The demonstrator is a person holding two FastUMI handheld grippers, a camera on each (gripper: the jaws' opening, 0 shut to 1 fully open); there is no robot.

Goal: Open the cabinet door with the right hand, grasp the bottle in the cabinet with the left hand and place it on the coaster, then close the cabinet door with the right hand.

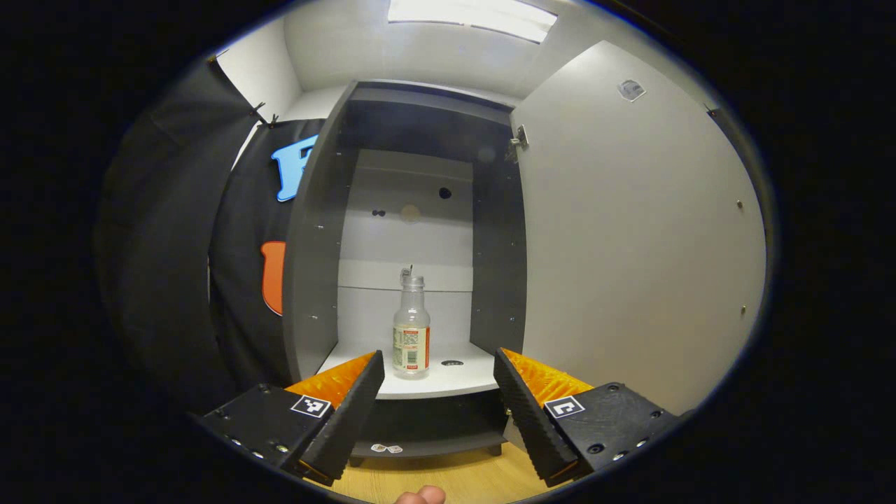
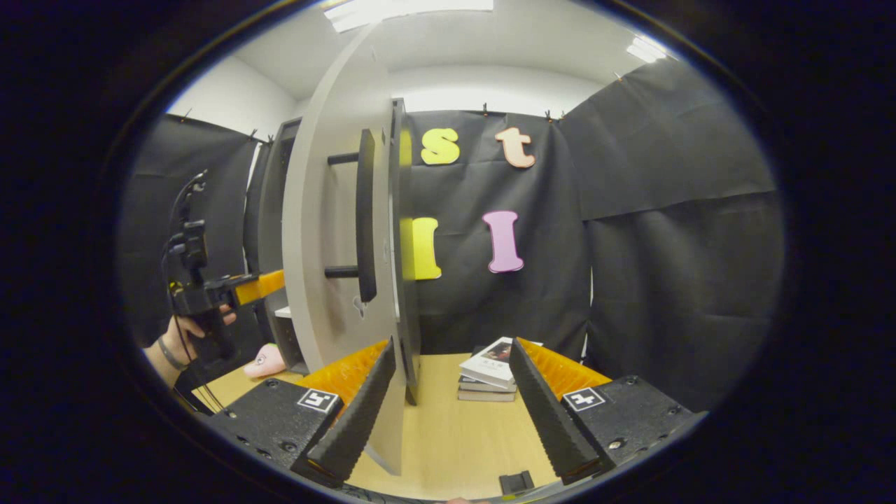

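A clear bottle (image 1: 411, 326) with a white and red label stands upright on the white lower shelf (image 1: 420, 383) of the grey cabinet (image 1: 313, 266). The cabinet door (image 1: 630, 238) is swung wide open to the right. My left gripper (image 1: 439, 371) is open, just in front of the shelf, with the bottle centred beyond its fingers. In the right gripper view my right gripper (image 2: 448, 360) is open beside the door's edge (image 2: 402, 245), whose dark bar handle (image 2: 365, 213) lies just left. The left gripper (image 2: 210, 294), held by a hand, shows at far left.
A stack of books (image 2: 490, 374) lies on the wooden table (image 2: 455, 434) ahead of my right gripper. A pink object (image 2: 264, 360) sits near the cabinet base. Black cloth walls stand behind and to the sides.
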